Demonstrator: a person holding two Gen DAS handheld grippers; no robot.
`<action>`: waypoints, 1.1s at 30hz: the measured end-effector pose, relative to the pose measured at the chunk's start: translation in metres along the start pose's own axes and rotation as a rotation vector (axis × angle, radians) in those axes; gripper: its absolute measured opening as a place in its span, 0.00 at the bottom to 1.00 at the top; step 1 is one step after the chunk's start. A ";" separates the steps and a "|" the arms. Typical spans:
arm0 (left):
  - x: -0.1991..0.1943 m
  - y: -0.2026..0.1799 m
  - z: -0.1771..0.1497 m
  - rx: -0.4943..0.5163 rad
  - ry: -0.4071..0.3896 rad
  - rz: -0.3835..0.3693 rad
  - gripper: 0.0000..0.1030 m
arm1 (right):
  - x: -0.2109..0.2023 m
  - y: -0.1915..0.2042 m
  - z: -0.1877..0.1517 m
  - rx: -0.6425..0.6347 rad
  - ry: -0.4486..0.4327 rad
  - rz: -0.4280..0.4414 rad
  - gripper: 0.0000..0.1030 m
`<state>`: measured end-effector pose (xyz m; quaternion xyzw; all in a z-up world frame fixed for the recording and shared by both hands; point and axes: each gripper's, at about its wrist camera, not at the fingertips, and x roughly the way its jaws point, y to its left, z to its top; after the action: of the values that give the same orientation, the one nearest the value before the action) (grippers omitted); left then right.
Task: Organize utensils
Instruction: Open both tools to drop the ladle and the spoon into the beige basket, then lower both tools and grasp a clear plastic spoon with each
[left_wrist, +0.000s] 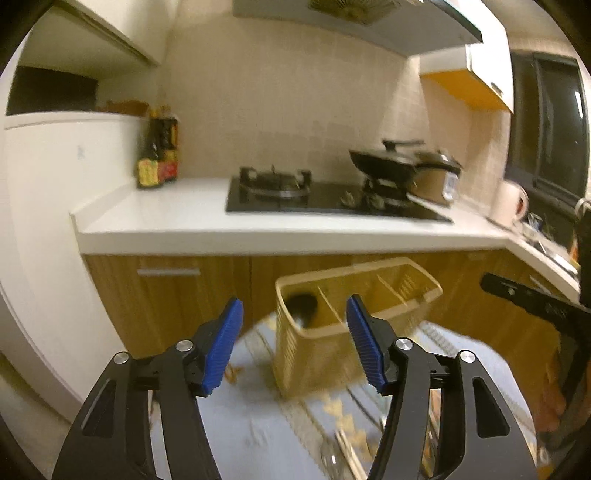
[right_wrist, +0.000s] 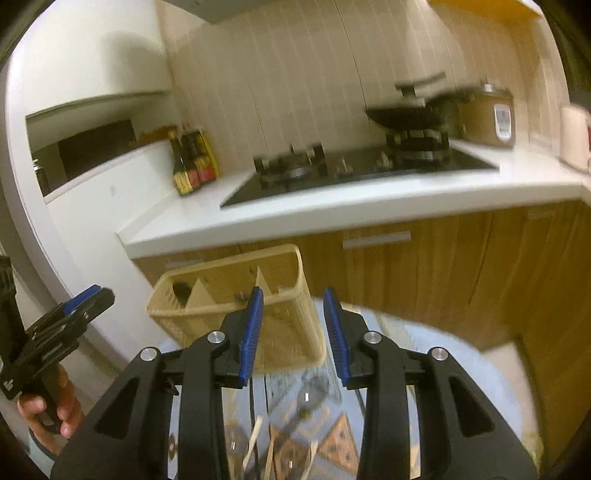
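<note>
Left gripper (left_wrist: 295, 343) seen with fingers spread, nothing held. Beige divided caddy (left_wrist: 332, 332) stood near table's (left_wrist: 251, 435) far edge; one dark item noted in its left compartment. Right gripper (right_wrist: 293, 332) likewise spread, empty. Loose utensils (right_wrist: 280, 435) left at near edge. Task judged barely started.

Basket (left_wrist: 343, 325): open-topped, dividers inside (dark item in one end compartment). Utensils (right_wrist: 280, 435) crowd tablecloth (left_wrist: 258, 424) before it.
</note>
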<state>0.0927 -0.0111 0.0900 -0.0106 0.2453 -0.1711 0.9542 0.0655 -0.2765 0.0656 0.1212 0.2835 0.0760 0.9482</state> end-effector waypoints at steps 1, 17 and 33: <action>0.001 0.000 -0.005 0.007 0.044 -0.013 0.57 | 0.001 -0.002 -0.002 0.012 0.035 0.011 0.30; 0.072 0.002 -0.110 0.026 0.615 -0.226 0.56 | 0.048 -0.002 -0.047 0.011 0.374 -0.039 0.30; 0.103 -0.025 -0.114 0.098 0.653 -0.143 0.51 | 0.107 -0.043 -0.062 0.189 0.588 -0.007 0.57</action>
<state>0.1156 -0.0614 -0.0554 0.0733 0.5282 -0.2435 0.8102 0.1228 -0.2835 -0.0517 0.1809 0.5520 0.0777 0.8103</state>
